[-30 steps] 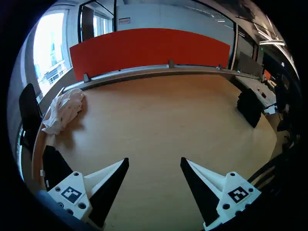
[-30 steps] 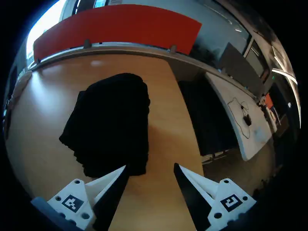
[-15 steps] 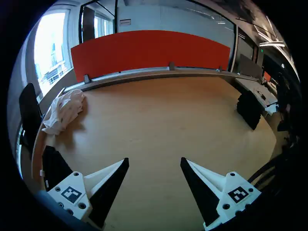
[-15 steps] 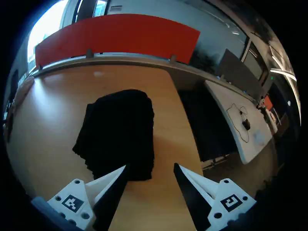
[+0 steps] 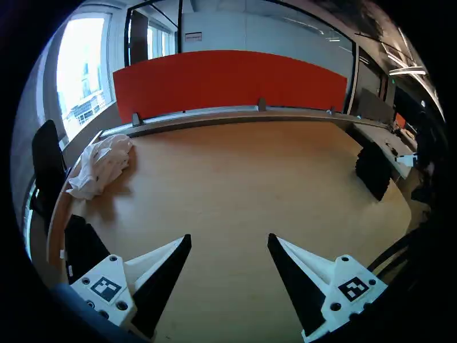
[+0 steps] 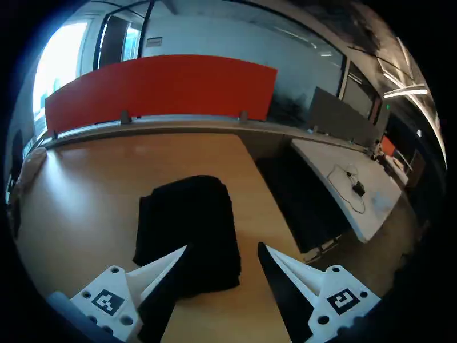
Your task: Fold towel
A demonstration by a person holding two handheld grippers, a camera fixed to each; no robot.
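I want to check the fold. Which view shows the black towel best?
The right gripper view: the black towel lies folded on the table, large and close, just ahead of the fingers. In the left gripper view it is a small dark shape at the table's right edge, likely the same towel.

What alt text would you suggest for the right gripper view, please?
A folded black towel lies on a wooden table, right in front of the open right gripper, which holds nothing. A red partition runs along the table's far edge, with a white desk to the right.
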